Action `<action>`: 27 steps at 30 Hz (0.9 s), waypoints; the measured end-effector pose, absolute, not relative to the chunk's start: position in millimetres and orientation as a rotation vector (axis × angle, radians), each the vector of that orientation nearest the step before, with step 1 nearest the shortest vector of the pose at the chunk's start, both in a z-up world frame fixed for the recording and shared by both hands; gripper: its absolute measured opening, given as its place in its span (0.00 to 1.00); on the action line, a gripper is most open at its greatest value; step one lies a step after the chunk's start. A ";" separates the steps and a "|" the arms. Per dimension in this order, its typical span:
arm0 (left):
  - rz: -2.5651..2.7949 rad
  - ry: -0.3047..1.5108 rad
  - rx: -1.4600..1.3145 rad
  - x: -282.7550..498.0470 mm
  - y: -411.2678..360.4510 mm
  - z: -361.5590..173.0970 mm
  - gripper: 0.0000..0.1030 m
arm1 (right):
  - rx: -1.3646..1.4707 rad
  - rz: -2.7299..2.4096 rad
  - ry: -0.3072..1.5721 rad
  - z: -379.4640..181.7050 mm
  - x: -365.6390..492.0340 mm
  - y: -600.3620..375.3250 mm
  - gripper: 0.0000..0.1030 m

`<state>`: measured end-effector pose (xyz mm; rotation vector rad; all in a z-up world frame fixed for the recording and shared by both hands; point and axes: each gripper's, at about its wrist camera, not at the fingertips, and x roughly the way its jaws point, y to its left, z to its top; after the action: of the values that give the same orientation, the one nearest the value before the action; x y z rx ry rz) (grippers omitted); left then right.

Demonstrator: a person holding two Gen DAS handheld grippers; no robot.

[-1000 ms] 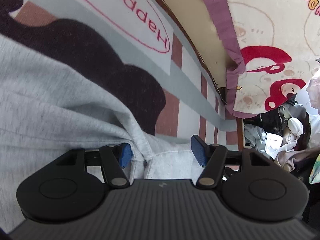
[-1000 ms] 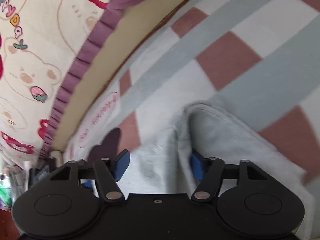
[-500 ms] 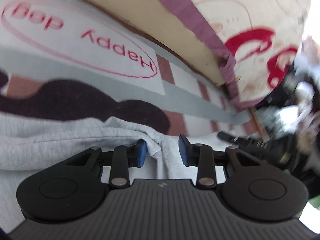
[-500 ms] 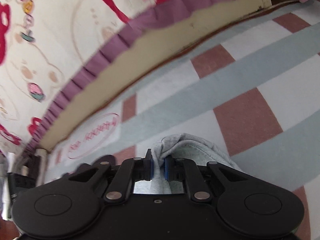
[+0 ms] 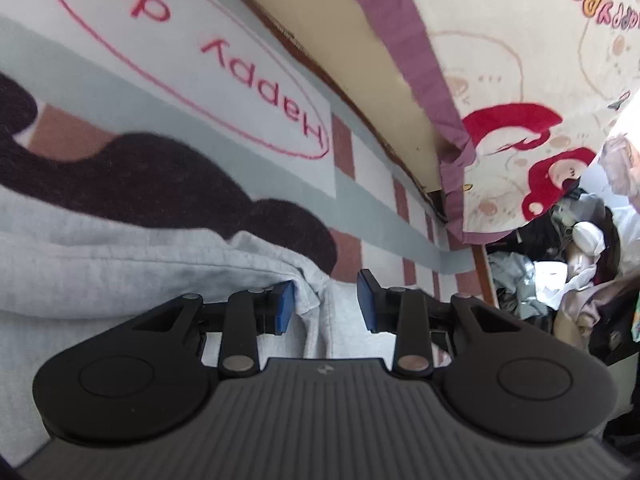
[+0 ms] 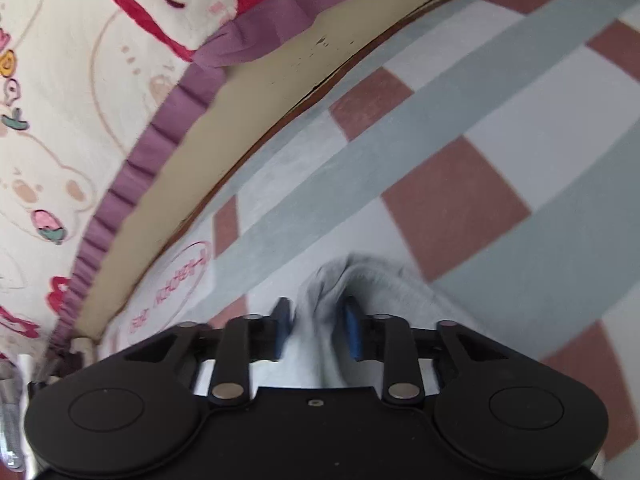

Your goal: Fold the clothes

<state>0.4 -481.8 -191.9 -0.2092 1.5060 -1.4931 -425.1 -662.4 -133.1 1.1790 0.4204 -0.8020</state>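
A light grey garment (image 5: 120, 264) lies on a checked rug (image 5: 248, 128) printed with "Happy dog". In the left wrist view my left gripper (image 5: 326, 304) is open, its blue pads apart around a raised fold of the grey cloth. In the right wrist view my right gripper (image 6: 316, 328) is open, its pads apart on either side of a bunched ridge of the same grey garment (image 6: 360, 284). The cloth under both gripper bodies is hidden.
A cream bedspread with red bear prints and a purple frill (image 5: 520, 80) hangs along the rug's far edge, also in the right wrist view (image 6: 100, 100). A beige bed base (image 6: 248, 92) runs beneath it. A heap of mixed clothes (image 5: 560, 280) lies at the right.
Both grippers have opened: the right one was pinched on the grey fold half a second ago and now stands apart. The left pads have widened. Both views have shifted slightly.
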 end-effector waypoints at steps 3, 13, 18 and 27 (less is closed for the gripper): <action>-1.515 1.466 -0.084 2.1 -481.9 -174.0 0.39 | 1.064 -0.787 0.453 -131.9 -419.5 -649.9 0.24; -1.243 1.013 0.345 87.1 -391.5 -103.3 0.53 | 0.816 -0.916 0.569 -124.0 -395.2 -637.2 0.06; -1.026 1.016 0.300 136.1 -339.5 -115.5 0.54 | 0.773 -0.951 0.605 -120.2 -385.8 -637.4 0.06; -0.887 0.998 0.246 165.0 -312.3 -132.0 0.62 | 0.704 -0.979 0.642 -123.0 -379.3 -632.5 0.12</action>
<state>165.0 -312.3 -132.0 0.2463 0.9982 -0.8867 -379.3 -632.5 -123.0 0.7041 0.6416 -0.9790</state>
